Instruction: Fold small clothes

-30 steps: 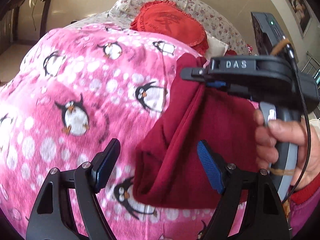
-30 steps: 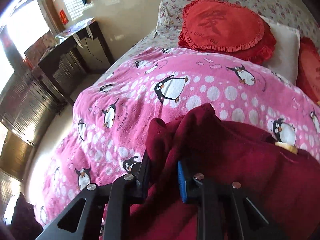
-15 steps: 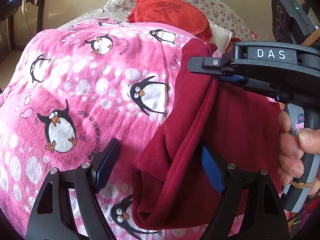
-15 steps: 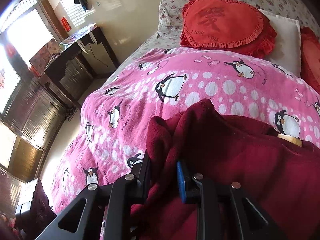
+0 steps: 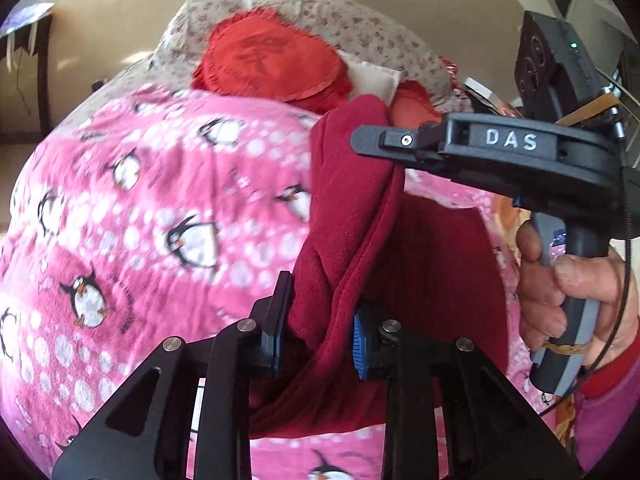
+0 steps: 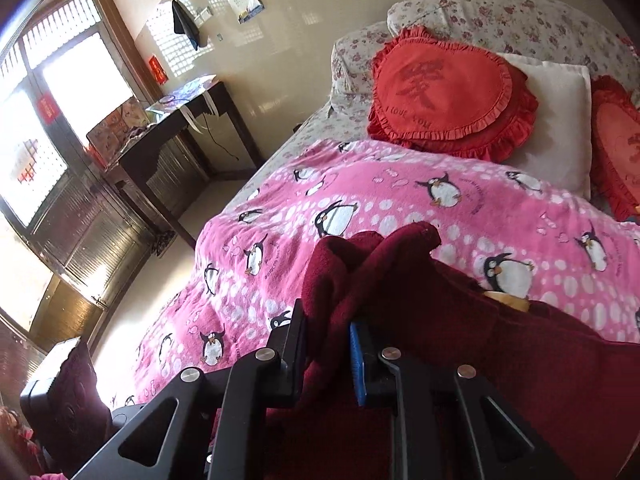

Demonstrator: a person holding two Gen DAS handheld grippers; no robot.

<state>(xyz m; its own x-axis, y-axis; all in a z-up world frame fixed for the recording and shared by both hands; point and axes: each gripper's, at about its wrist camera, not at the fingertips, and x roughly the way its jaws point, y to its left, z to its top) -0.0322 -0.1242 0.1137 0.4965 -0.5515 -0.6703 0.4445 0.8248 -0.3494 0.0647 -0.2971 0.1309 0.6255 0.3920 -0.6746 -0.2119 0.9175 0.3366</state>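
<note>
Where half a second ago the left gripper (image 5: pixel 316 332) stood spread wide with cloth only brushing its blue pad, its jaws have just been closing and now pinch a thick fold of the dark red garment (image 5: pixel 352 216).

Item: dark red garment, soft knit, bunched. Position: hanging above the pink penguin blanket (image 5: pixel 132 216), held at two points, its lower edge sagging toward the blanket near the bottom of the left wrist view. Whether that edge touches the blanket cannot be told.

Item: right gripper (image 6: pixel 328 344). State: jaws pressed together on a gathered ridge of the same garment, as in the earlier right wrist frames, only a little tighter. From the left wrist view it (image 5: pixel 384 148) shows side-on, higher above the blanket than the left one, with the person's hand (image 5: pixel 560 292) wrapped round its handle.

Item: pink penguin blanket. Change: in both views it lies further beneath the grippers than a second ago, so both hands appear to have lifted together, and the cloth now runs taut between the two grips.

Item: red heart cushion (image 6: pixel 444 92). Position: beyond the far end of the blanket, against a white pillow (image 6: pixel 560 120). Unchanged.

Reading: the second corner is now secured, which was the missing condition for a two-handed fold. Judged stage: early, garment picked up and not yet spread or doubled. Likely next need: draw the grips apart to flatten it over the blanket.
</note>
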